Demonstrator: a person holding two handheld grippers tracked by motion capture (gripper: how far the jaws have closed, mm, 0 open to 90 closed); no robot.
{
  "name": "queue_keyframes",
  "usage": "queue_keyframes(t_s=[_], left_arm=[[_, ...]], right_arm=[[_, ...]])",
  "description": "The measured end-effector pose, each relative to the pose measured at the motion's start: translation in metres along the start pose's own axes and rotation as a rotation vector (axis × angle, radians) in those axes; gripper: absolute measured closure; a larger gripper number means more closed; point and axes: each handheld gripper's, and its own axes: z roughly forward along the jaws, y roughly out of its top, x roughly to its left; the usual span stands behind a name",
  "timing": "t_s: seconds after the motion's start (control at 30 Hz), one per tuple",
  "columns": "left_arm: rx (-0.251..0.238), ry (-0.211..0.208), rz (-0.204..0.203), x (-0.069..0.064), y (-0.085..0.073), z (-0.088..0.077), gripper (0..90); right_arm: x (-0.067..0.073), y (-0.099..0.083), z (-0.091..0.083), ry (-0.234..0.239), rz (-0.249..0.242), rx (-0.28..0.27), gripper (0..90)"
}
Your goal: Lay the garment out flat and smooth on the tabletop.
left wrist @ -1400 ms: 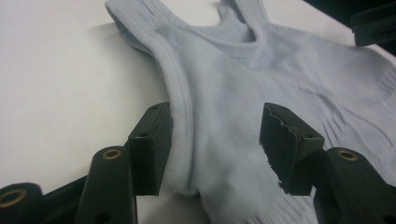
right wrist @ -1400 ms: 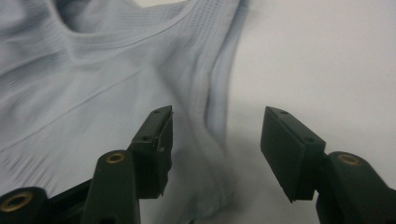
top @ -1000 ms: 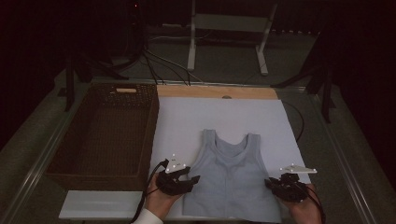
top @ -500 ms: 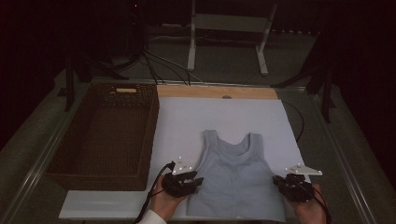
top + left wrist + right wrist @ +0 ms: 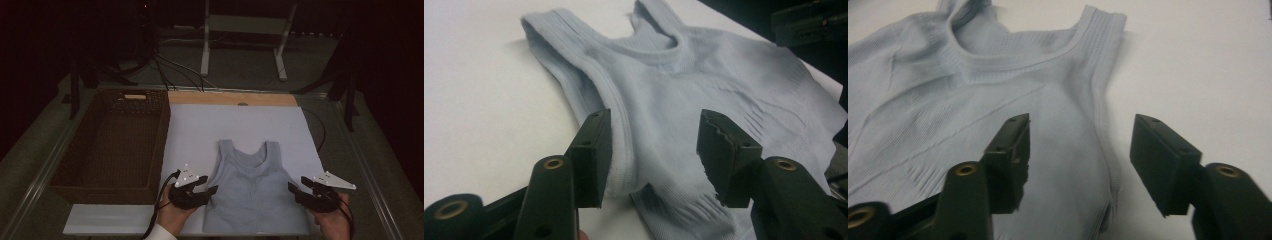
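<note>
Pale blue ribbed tank top (image 5: 250, 187) lies flat on white table (image 5: 240, 125), straps pointing away, near front edge. Left claw (image 5: 212, 190) at its left side edge, right claw (image 5: 292, 187) at the right; both have just been opening, jaws apart, fabric edge between them, unpinched. Dark wicker basket (image 5: 115, 145) left of the top. No writing legible.

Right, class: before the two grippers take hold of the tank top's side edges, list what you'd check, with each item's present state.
1. Tank top lies flat on the white sheet: ok.
2. Left gripper has just been opening; jaws straddle the side edge, no pinch: ok.
3. Right gripper has just been opening; jaws apart over the other edge: ok.
4. Both grippers level, opposite each other: ok.
5. Basket holds nothing: cannot tell.
</note>
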Motion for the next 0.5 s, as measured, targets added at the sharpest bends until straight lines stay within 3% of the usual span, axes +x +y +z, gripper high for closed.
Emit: queue_keyframes(t_s=[0.27, 0.4, 0.5], left_arm=[[-0.034, 0.027, 0.016, -0.001, 0.007, -0.001, 27.8], [-0.036, 0.038, 0.028, -0.003, 0.011, 0.000, 15.6], [-0.037, 0.050, 0.020, -0.002, 0.014, 0.002, 6.4]], right_arm=[[-0.006, 0.002, 0.003, 0.038, 0.028, -0.028, 26.0], [-0.008, 0.004, 0.003, 0.052, 0.031, -0.047, 13.2], [-0.010, 0.005, 0.002, 0.059, 0.046, -0.063, 8.9]])
